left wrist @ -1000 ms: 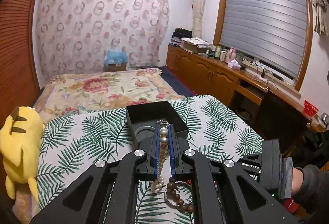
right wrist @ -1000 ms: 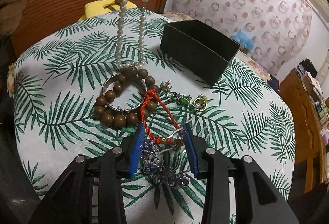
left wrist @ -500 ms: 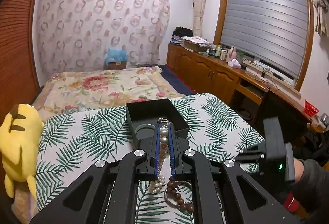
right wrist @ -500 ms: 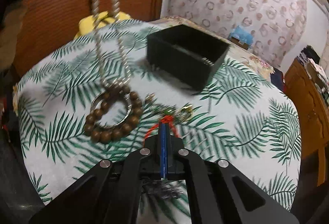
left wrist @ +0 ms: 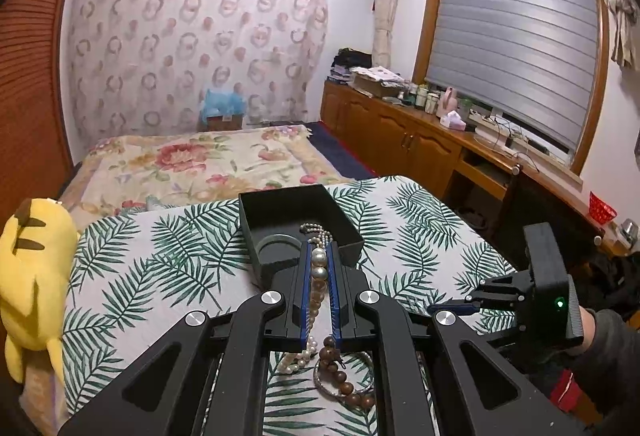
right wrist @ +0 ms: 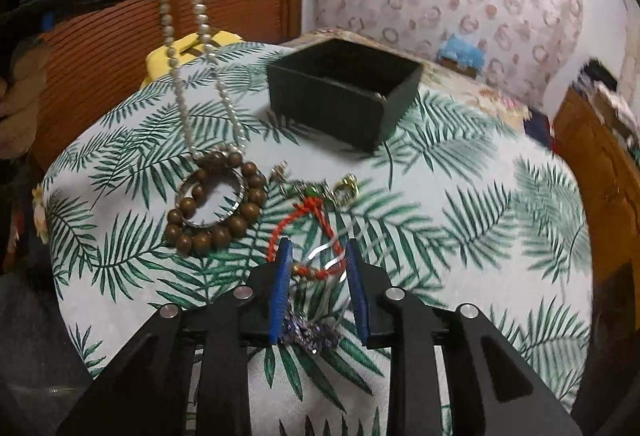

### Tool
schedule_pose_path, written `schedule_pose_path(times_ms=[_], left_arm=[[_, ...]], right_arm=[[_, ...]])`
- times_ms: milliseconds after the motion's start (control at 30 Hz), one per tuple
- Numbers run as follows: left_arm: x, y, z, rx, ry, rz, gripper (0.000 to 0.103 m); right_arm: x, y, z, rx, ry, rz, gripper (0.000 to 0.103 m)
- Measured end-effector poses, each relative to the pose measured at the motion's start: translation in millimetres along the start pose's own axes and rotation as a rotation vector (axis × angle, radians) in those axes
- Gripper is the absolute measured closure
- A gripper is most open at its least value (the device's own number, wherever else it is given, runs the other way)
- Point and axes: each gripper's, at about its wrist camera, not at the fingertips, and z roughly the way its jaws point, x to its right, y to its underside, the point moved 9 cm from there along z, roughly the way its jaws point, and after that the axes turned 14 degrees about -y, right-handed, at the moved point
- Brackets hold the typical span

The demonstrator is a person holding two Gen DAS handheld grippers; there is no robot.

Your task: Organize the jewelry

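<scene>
Pearls run between the blue pads of the left gripper (left wrist: 319, 260), whose fingers are clamped close on the pearl necklace (left wrist: 318, 268). The strand hangs down in a long loop from the fingertips; in the right wrist view its lower end (right wrist: 200, 151) reaches the tablecloth and touches the wooden bead bracelet (right wrist: 224, 203). A silver bangle (right wrist: 212, 195) lies inside that ring of brown beads.

Beyond the left fingertips sits the black box (left wrist: 298, 224), upright on the palm-leaf tablecloth (left wrist: 168, 256); another pearl strand and a round grey insert show inside it. In the right wrist view the box (right wrist: 340, 91) stands well beyond the loose jewelry.

The right gripper (right wrist: 318, 268) is spread apart, its blue pads (right wrist: 280, 284) standing either side of a red braided cord bracelet (right wrist: 308, 232) without pinching it. A thin silver chain (right wrist: 328, 256) crosses the gap between the fingers, and a purple, glittery piece (right wrist: 308, 332) lies low between them, near their base. Just past the red cord lie a small gold ring (right wrist: 346, 187) and a green-stone piece (right wrist: 314, 191), blurred by motion.

A yellow plush toy (left wrist: 32, 276) leans at the table's left edge.
</scene>
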Motion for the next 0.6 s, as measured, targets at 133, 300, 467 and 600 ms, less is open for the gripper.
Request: schedule_pose_path(times_ms=[133,300,467,600], left_arm=[[0.2,0.5,0.5,-0.003,0.001,0.0,0.096],[0.3,0.3,0.6,-0.003,0.0,0.0,0.096],[0.5,0.9,0.6,-0.002,0.0,-0.001,0.096],[0.6,1.2,1.0,-0.004,0.0,-0.003,0.096]], right_arm=[[5.4,6.4,4.6,0.007,-0.02,0.071,0.073],[0.2,9.4,8.7,0.002,-0.035,0.102,0.073],[-3.4,11.4,7.8,-0.008,-0.034,0.1,0.073],[-9.4,15.2,6.8,-0.019,-0.05,0.083,0.082]])
